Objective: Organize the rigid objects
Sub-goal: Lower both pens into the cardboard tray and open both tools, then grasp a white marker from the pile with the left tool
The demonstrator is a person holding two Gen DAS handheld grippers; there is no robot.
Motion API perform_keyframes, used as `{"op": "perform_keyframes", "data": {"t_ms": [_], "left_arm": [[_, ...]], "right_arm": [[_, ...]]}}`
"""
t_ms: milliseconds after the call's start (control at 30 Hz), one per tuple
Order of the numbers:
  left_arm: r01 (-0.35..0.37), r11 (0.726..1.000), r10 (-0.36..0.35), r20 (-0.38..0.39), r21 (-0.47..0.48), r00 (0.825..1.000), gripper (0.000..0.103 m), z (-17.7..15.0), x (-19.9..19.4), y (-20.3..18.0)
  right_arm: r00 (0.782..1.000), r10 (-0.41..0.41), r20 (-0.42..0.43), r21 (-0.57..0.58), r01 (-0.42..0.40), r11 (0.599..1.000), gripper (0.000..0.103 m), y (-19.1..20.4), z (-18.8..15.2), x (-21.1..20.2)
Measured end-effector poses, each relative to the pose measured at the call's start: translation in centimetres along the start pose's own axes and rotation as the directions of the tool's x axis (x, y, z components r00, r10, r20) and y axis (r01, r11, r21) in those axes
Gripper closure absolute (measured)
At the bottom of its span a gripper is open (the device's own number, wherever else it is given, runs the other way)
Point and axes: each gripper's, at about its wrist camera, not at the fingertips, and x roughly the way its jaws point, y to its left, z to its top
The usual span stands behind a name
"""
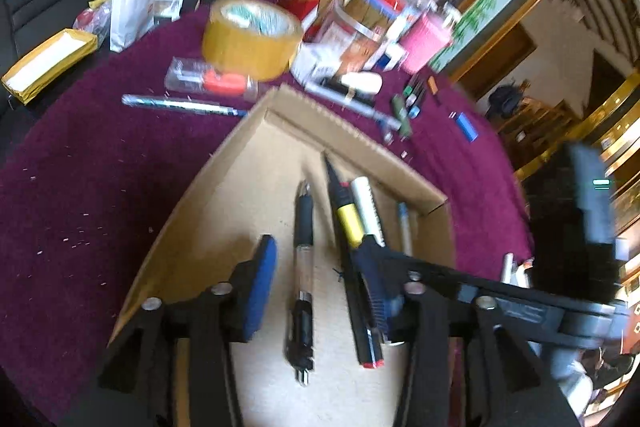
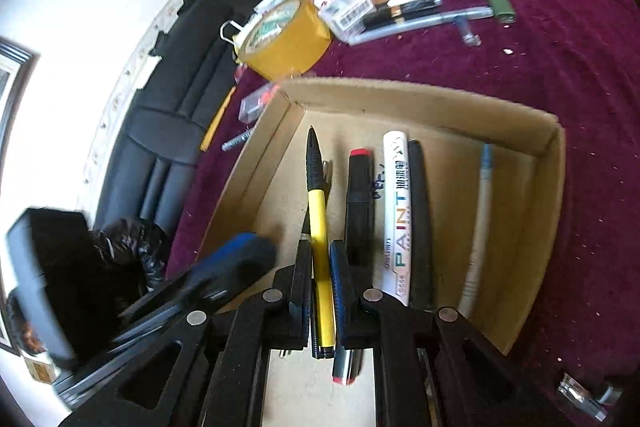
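Yellow pen pinched in right gripper, low over cardboard box, left of red-capped marker and white paint marker. Left gripper spread above clear pen. Tape roll beyond on purple counter.

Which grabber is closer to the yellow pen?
The right. The right gripper is shut on the yellow pen inside the box. The left gripper is open beside it, its jaws around a clear pen.

L gripper jaws apart; R gripper jaws clamped
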Motion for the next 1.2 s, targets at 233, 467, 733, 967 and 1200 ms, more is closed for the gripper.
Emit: {"op": "perform_keyframes", "data": {"t_ms": [233, 467, 733, 967, 1200], "left_arm": [[0.033, 0.998, -0.03, 0.084, -0.044, 0.996, 0.041, -1.1, -3.3, 1.0], [0.068, 0.996, -0.062, 0.095, -0.054, 0.994, 0.038, -2.3, -4.9, 0.3], [0.162, 0.987, -0.159, 0.163, -0.007, 0.974, 0.032, -3.6, -7.7, -3.5], [0.18, 0.96, -0.227, 0.213, 0.216, 0.951, 0.018, -6.0, -8.8, -11.5], [0.179, 0.926, -0.2, 0.029, 0.331, 0.979, 0.018, -9.8, -3.4, -17.8]], "right_arm": [[1.0, -0.026, 0.012, -0.016, 0.027, 1.0, 0.069, -0.1, 0.2, 0.7], [0.989, -0.072, 0.13, -0.115, 0.087, 0.989, 0.052, 0.0, -1.5, -3.7], [0.864, -0.209, 0.457, -0.179, 0.32, 0.93, 0.025, -3.0, -6.1, -16.0], [0.496, -0.384, 0.779, 0.053, 0.558, 0.828, 0.0, -10.5, -12.4, -27.7], [0.528, -0.576, 0.623, 0.419, 0.397, 0.817, 0.0, -24.8, -10.6, -32.5]]}}
